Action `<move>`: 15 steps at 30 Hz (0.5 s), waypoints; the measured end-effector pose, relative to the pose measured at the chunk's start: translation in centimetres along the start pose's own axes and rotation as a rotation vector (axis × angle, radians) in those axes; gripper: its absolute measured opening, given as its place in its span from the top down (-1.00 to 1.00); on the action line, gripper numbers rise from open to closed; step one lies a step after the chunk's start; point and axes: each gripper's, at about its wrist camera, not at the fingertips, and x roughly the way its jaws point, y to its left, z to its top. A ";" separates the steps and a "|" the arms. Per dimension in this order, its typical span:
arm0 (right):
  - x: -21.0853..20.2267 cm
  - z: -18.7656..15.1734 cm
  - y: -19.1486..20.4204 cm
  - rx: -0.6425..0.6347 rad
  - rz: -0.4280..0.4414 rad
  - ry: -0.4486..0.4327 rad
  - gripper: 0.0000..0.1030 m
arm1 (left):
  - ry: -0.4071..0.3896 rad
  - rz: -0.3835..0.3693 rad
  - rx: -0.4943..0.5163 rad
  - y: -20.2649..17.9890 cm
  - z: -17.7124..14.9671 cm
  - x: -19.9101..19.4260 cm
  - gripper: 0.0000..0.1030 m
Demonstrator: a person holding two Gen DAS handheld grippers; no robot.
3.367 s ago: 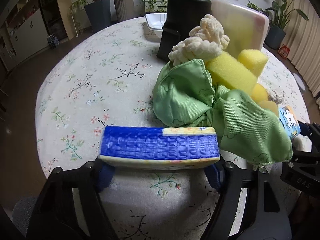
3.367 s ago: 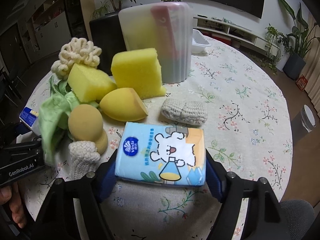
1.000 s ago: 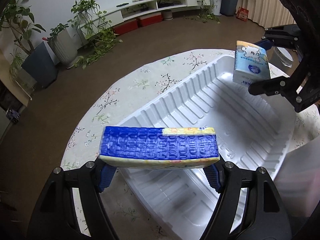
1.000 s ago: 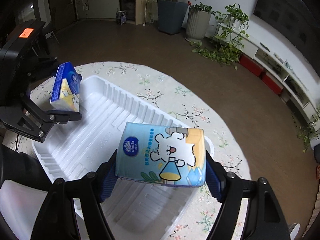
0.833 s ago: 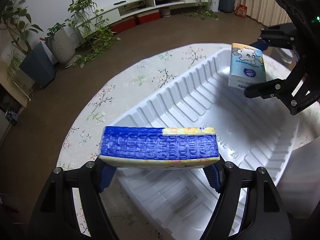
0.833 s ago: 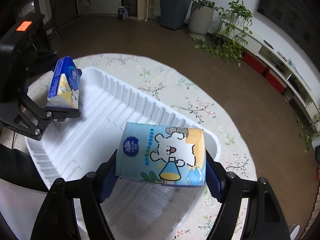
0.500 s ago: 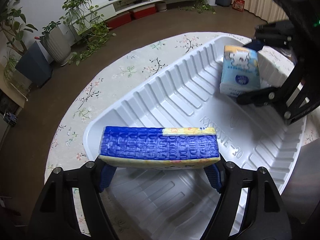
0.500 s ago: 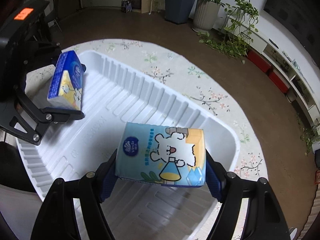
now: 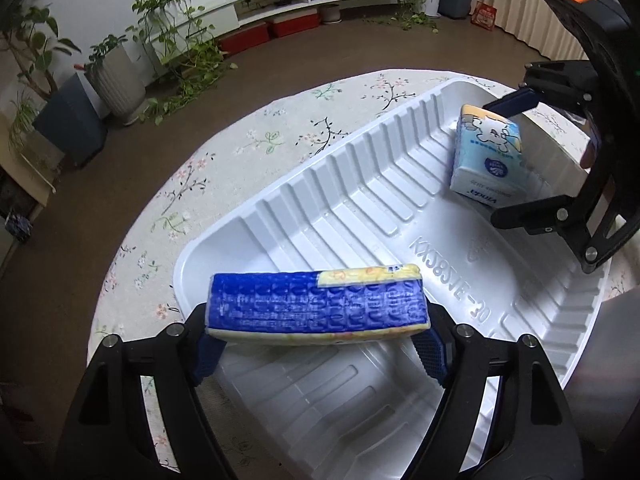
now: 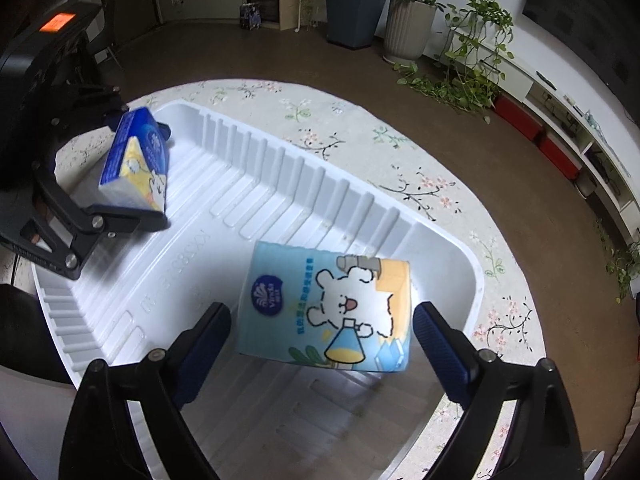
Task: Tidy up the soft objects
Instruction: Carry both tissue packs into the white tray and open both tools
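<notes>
- Both grippers were over the white ribbed tray [image 9: 360, 184] on the flower-patterned tablecloth [image 9: 248, 140], one at each end.
- Left gripper [image 9: 318, 346]: the blue tissue pack [image 9: 316, 304] lay crosswise between its fingers. The near pad looked in contact; a slight gap showed at the far pad [image 9: 430, 350], so whether the grip was firm cannot be told.
- Right gripper [image 10: 322, 342]: fingers spread, with clear gaps on both sides of the light-blue bear-print tissue pack [image 10: 326, 306]. That pack stood tilted in the tray's end, apparently released.
- Governing relation: the blue pack's long axis ran across the left fingers, directly above the tray floor at the near end, well apart from the bear-print pack.
- Judgement: the left hand was the nearer to completing placement; a straight lowering and full opening would suffice.
</notes>
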 end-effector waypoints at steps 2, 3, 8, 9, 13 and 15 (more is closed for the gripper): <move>-0.4 0.0 0.0 0.003 -0.003 -0.013 -0.92 | -0.018 0.004 0.000 0.0 0.0 -0.5 -0.51; -0.5 0.0 0.0 0.003 0.000 -0.017 -0.92 | -0.025 0.001 -0.006 0.2 0.1 -0.8 -0.51; -1.6 -0.2 -0.3 0.001 0.007 -0.039 -0.95 | -0.041 -0.005 -0.030 1.3 -0.2 -1.9 -0.51; -2.1 -0.2 -0.5 0.005 0.008 -0.047 -0.95 | -0.047 -0.003 -0.035 1.5 -0.4 -2.3 -0.51; -3.9 -0.5 -1.7 0.044 0.016 -0.079 -0.96 | -0.087 -0.025 -0.081 2.8 -0.9 -4.3 -0.51; -4.9 -0.8 -2.1 0.064 0.018 -0.096 -0.96 | -0.116 -0.039 -0.102 3.1 -1.3 -5.8 -0.51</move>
